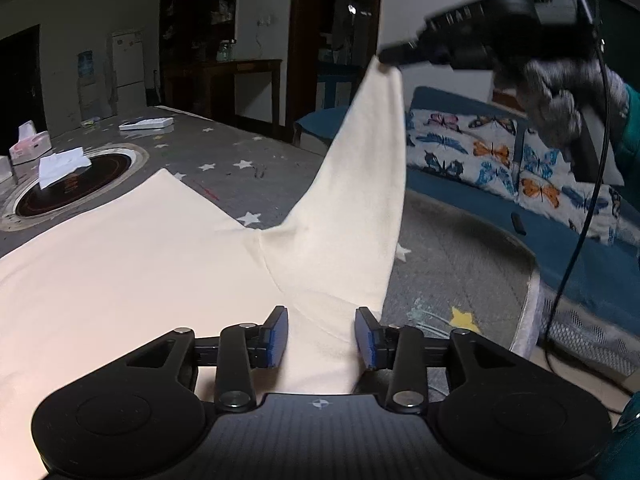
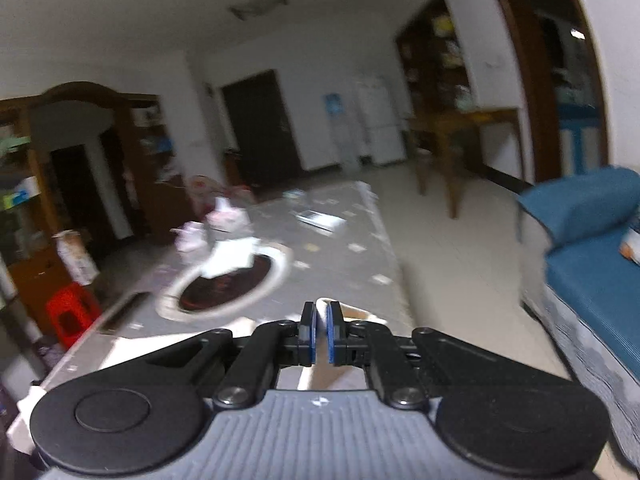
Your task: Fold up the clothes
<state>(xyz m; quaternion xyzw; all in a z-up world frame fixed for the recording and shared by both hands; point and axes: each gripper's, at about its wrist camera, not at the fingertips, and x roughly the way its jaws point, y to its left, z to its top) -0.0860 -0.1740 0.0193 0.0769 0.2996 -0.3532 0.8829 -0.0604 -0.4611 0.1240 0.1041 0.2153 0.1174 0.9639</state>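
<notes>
Left wrist view: cream garment (image 1: 132, 264) lies spread on the star-print table (image 1: 224, 160), one sleeve (image 1: 356, 200) lifted into the air.
Left gripper (image 1: 321, 338): pads apart, straddling the base of that sleeve, gripping nothing.
Right gripper (image 2: 321, 334): blue pads pinched together on the sleeve's tip, held high.
Risk: thin pinch at the very edge may slip if pulled hard; the sleeve would flop back unfolded.
Second risk: dragging could shift the body toward the hotplate (image 1: 72, 188).

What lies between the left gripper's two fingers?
In the left wrist view, the cream garment runs between the open left gripper fingers, its sleeve lifted by the right gripper.
</notes>
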